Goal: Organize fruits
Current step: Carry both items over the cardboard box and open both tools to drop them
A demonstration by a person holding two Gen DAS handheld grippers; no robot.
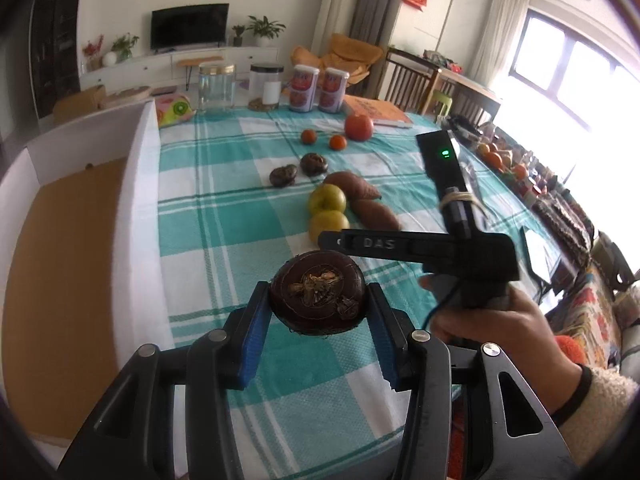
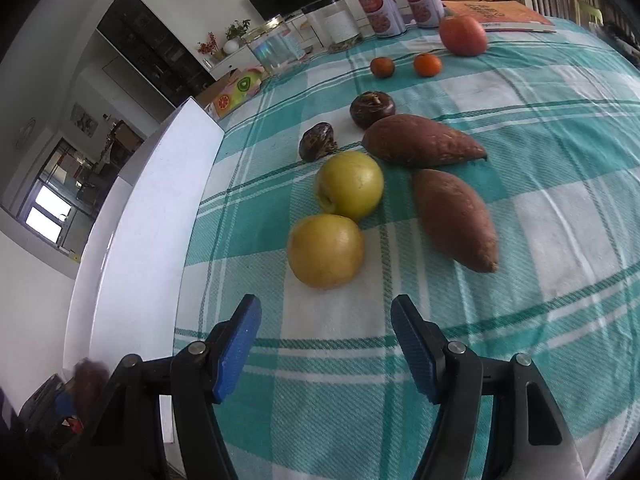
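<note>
1. The left gripper (image 1: pixel 318 308) clamps a dark water chestnut (image 1: pixel 317 294), lifted just right of the white box (image 1: pixel 136 184); its round skin could slip.
2. The right gripper (image 2: pixel 326 344), half open and empty, hovers near the yellow apple (image 2: pixel 326 250); it may nudge it rolling.

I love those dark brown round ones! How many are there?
3. One dark brown fruit is squeezed in the left gripper. Two more sit on the checked tablecloth past the yellow apples. The white box might hide others.
</note>
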